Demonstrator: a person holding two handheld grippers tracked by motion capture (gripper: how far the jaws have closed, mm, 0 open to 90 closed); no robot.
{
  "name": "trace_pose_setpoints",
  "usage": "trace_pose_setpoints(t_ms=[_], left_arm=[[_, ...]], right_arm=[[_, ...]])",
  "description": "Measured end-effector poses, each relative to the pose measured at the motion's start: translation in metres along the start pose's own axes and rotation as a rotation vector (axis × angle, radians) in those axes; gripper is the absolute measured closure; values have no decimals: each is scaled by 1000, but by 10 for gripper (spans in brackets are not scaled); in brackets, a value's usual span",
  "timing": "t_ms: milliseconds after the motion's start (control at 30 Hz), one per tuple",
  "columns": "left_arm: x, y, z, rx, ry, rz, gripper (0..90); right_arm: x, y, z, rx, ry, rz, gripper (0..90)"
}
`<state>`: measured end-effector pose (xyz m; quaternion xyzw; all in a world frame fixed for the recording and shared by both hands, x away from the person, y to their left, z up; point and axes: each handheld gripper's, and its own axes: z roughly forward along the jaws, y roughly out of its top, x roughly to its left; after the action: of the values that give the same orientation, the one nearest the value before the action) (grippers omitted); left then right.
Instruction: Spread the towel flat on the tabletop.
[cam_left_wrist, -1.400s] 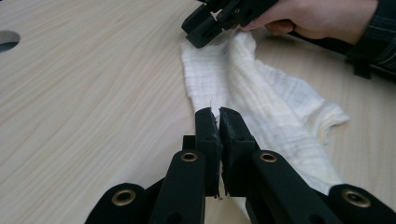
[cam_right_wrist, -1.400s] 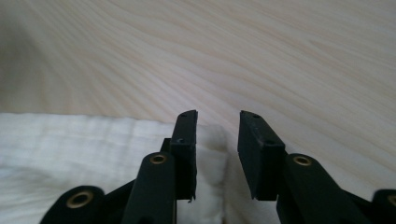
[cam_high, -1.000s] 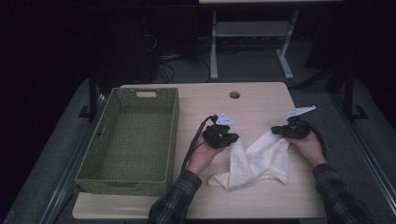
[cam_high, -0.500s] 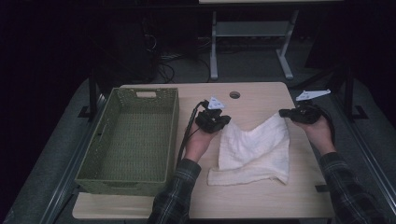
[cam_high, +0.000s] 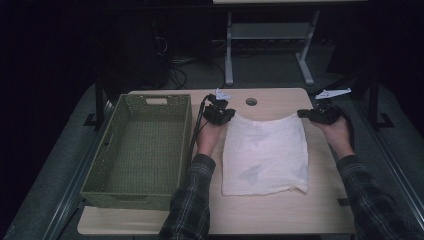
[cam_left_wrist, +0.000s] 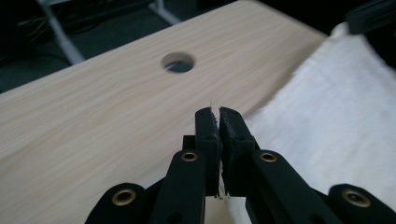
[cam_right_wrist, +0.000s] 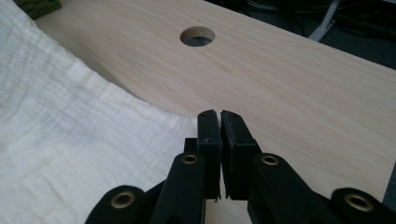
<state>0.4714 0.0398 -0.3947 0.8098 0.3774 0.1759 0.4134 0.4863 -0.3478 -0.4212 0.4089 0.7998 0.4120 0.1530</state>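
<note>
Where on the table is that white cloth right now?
In the high view the white cloth is spread over the pale wooden table, right of the green woven basket, its far corners pinched by the left gripper and right gripper.

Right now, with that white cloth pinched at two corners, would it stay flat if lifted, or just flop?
It would probably flop: the white cloth already sags in a curve along the edge between the left gripper and the right gripper. Its thin crinkled weave suggests it is light. It seems unlikely to slip, since both sets of jaws are shut on its corners.
</note>
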Motion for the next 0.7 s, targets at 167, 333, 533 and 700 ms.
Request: trace_pose_setpoints(t_ms=[167,333,533,700], left_arm=[[15,-9,19,45,48,-22,865],[25,-21,39,111,66,-43,824],[29,-29,48,143,86,-56,641],[34,-37,56,167,94,-96,610]], right_arm=[[-5,-2,17,10,7,19,864],[-6,-8,37,63,-7,40,816],[-10,-11,41,70,-28,61,707],[-16,-14,43,98,-47,81,692]])
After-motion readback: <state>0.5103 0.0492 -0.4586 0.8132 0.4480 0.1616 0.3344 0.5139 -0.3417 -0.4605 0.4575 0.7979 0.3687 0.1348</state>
